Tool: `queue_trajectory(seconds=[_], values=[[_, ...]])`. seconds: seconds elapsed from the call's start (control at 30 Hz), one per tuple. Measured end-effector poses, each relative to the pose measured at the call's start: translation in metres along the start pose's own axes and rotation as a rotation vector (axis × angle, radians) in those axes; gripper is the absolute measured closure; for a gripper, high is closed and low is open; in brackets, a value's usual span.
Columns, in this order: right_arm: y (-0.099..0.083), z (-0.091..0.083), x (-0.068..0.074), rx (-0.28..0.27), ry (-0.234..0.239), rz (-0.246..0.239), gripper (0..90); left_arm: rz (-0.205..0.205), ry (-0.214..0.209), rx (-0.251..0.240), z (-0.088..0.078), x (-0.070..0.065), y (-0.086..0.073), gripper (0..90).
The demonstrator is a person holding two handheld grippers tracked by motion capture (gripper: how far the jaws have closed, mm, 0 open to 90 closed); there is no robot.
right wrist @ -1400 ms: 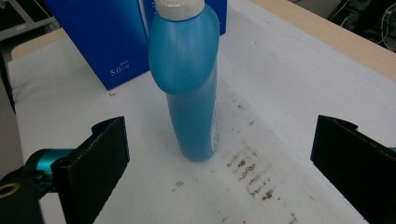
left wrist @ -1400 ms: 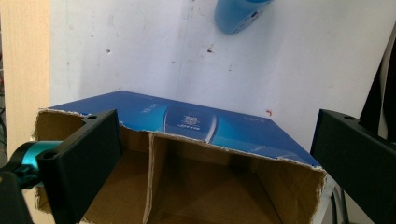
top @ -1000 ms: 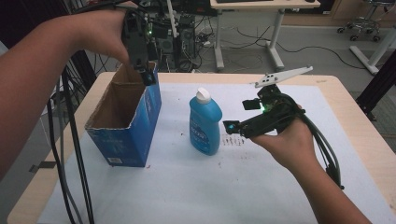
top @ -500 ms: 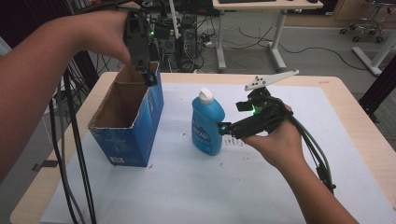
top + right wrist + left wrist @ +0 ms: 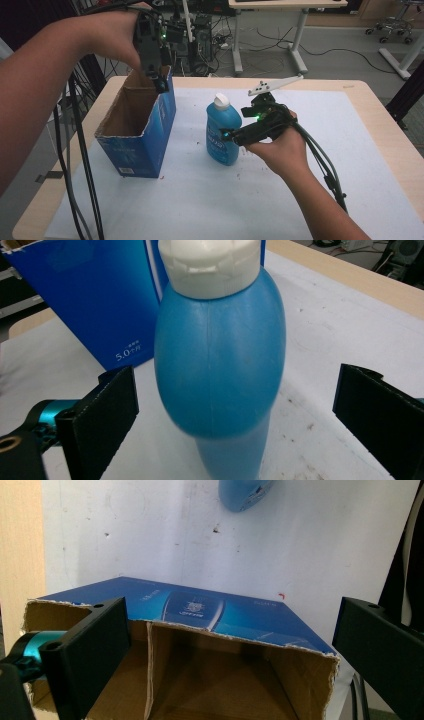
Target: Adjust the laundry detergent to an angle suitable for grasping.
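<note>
A blue cardboard box [image 5: 145, 135] with its top torn open stands on the left of the table. My left gripper [image 5: 160, 82] hangs open over the box's far right corner. In the left gripper view the box's [image 5: 210, 612] brown inside lies below the wide-apart jaws of the left gripper [image 5: 230, 615]. A blue bottle [image 5: 221, 135] with a white cap [image 5: 221, 101] stands upright to the right of the box. My right gripper [image 5: 229, 135] reaches it from the right. In the right gripper view the bottle [image 5: 220, 365] stands between the open jaws of the right gripper [image 5: 235, 375], untouched by either.
A white sheet [image 5: 300, 200] covers most of the wooden table [image 5: 390, 130]. Black cables [image 5: 75, 150] hang past the table's left edge, and a grey cable [image 5: 325, 165] trails from my right gripper. Desk legs and a chair stand on the floor behind.
My right gripper has moved left to the bottle, so its jaws now flank it. The left gripper stays over the box's far corner.
</note>
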State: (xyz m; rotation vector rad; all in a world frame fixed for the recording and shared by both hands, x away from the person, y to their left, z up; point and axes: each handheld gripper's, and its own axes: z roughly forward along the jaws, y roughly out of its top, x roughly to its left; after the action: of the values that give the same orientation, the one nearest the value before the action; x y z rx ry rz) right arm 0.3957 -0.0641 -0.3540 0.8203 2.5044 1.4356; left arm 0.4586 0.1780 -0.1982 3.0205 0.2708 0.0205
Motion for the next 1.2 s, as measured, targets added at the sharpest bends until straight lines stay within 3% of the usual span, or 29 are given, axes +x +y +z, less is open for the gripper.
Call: queue_trajectory(seconds=[0.5,0.9,1.0,1.2], values=[[0.000,0.027,0.001,-0.007,-0.027,-0.003,3.4,-0.006,0.001,0.003,0.002,0.000,0.000,2.1],[-0.001,0.034,0.001,-0.023,-0.051,-0.008,5.4,-0.011,0.001,0.008,0.002,0.000,-0.001,2.1],[0.000,0.034,0.003,-0.035,-0.057,-0.018,12.6,-0.011,0.004,0.008,0.002,0.000,-0.002,2.1],[0.000,0.033,0.004,-0.041,-0.063,-0.024,13.6,-0.013,0.003,0.010,0.003,0.000,-0.002,2.1]])
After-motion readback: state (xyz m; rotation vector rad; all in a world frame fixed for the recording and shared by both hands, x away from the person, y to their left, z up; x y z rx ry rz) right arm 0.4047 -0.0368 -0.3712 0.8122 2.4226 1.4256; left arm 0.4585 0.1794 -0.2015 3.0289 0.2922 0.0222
